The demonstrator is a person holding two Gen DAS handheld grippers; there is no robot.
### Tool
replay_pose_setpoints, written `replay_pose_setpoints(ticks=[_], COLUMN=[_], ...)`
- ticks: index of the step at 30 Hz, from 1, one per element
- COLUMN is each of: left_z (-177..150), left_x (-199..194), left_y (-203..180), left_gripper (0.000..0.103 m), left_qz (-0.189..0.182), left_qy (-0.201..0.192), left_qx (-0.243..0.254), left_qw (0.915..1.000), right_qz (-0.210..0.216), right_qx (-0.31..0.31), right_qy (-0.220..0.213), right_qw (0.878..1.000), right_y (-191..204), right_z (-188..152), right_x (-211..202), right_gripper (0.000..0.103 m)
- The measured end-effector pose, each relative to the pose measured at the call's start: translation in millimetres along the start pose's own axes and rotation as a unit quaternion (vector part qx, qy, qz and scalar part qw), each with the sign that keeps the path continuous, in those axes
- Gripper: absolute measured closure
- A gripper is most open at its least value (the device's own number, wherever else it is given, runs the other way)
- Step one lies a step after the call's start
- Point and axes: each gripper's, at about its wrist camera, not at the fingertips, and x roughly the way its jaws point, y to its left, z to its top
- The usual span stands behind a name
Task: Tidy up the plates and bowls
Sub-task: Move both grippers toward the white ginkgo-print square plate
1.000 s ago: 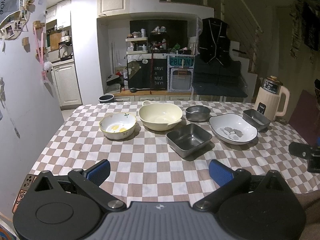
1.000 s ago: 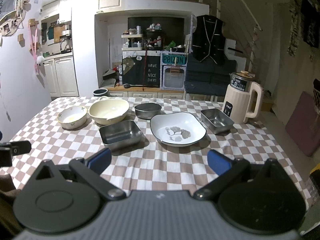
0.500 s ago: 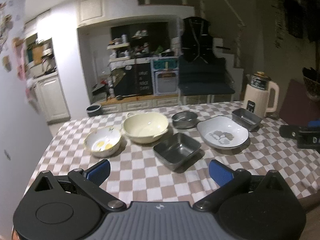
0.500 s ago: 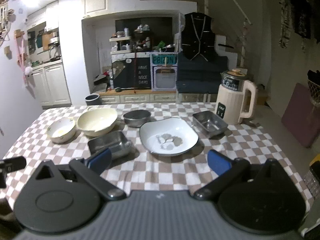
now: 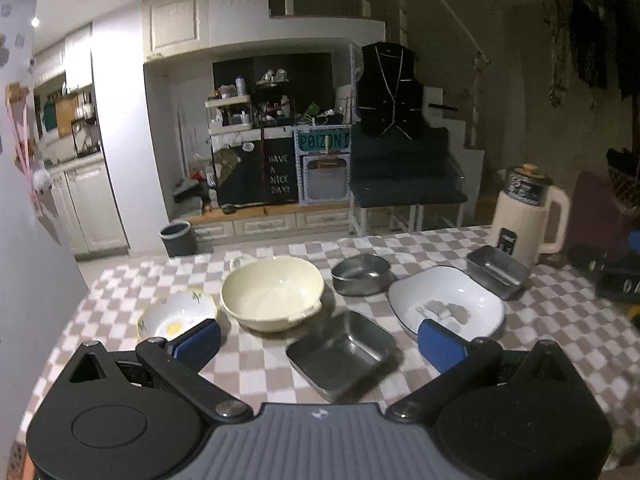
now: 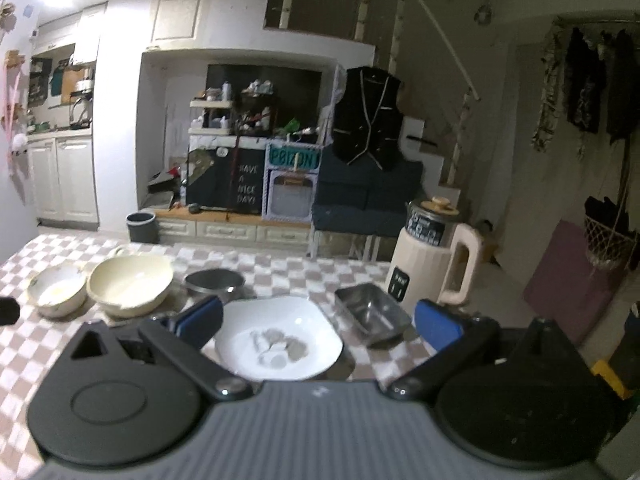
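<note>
On the checkered table [image 5: 260, 356] stand a small floral bowl [image 5: 174, 314], a large cream bowl [image 5: 272, 294], a round steel bowl [image 5: 360, 274], a square steel tray [image 5: 342, 350], a white plate [image 5: 446, 306] and a small steel tray [image 5: 496, 270]. My left gripper [image 5: 320, 344] is open and empty, above the square steel tray. My right gripper [image 6: 318, 322] is open and empty, above the white plate [image 6: 280, 336], with the small steel tray [image 6: 372, 314] to its right and the cream bowl [image 6: 130, 284] to its left.
A cream electric kettle [image 6: 436, 256] stands at the table's right back corner. The other gripper shows at the right edge of the left wrist view [image 5: 612, 276]. Cabinets, a shelf and a dark sofa stand beyond the table.
Both grippers have moved forward over the table and closer to the dishes; the left now frames the square steel tray, the right the white plate. Both stayed open.
</note>
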Motion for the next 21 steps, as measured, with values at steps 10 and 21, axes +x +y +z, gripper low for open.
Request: replay_pose_setpoints(ticks=[10, 21], left_z=[26.9, 47.4], left_x=[75.8, 165.9], left_y=[-24.3, -36.1], left_gripper=[0.0, 0.0], left_qz=[-0.034, -0.03], left_qy=[0.035, 0.073], left_qx=[-0.019, -0.078], left_qw=[0.9986, 0.9939], right_qz=[-0.025, -0.088], right_qx=[0.016, 0.05], right_qy=[0.014, 0.049], right_qw=[0.999, 0.994], right_y=[-14.1, -37.2], right_z=[14.1, 15.2], right_x=[69.8, 163.2], right_gripper=[0.0, 0.0])
